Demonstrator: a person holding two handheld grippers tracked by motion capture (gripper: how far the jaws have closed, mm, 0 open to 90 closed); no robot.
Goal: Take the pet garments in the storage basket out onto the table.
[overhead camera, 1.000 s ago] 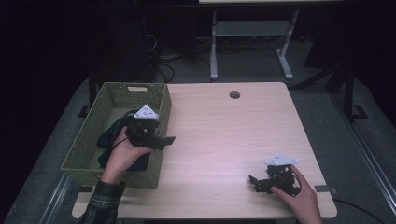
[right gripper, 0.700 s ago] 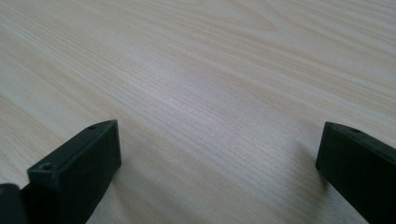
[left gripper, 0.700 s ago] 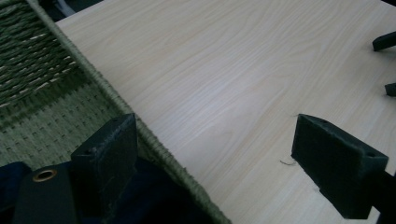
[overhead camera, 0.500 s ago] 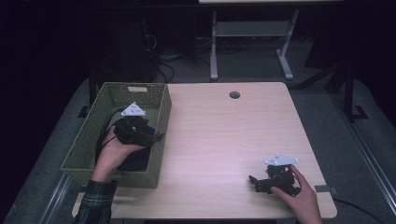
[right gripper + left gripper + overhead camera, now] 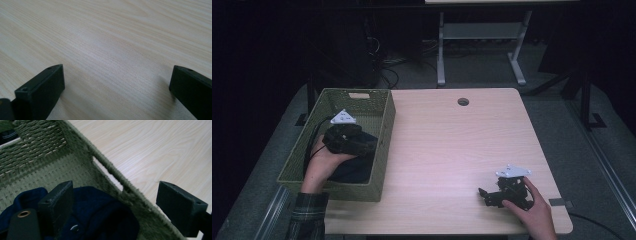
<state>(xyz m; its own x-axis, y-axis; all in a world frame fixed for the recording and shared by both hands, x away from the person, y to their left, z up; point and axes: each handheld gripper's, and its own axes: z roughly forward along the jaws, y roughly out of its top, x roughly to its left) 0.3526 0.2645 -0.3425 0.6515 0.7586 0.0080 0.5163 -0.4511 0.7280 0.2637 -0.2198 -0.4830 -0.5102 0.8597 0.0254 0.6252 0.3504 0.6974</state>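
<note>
Likely soft and limp, the navy garment [image 5: 100, 212] in the basket [image 5: 384, 150] suits pinching a bunched fold; left gripper [image 5: 120, 205] gapes.

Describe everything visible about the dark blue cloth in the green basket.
The dark navy blue fabric garment lies crumpled in the near end of the green woven rectangular basket, against its right wall. It looks soft and thick, bunched in loose folds, with a small round metal snap showing on it. The left tongs stand open over it, one jaw down at the cloth inside the basket, the other out past the wall, over the table; nothing grips the cloth.
</note>
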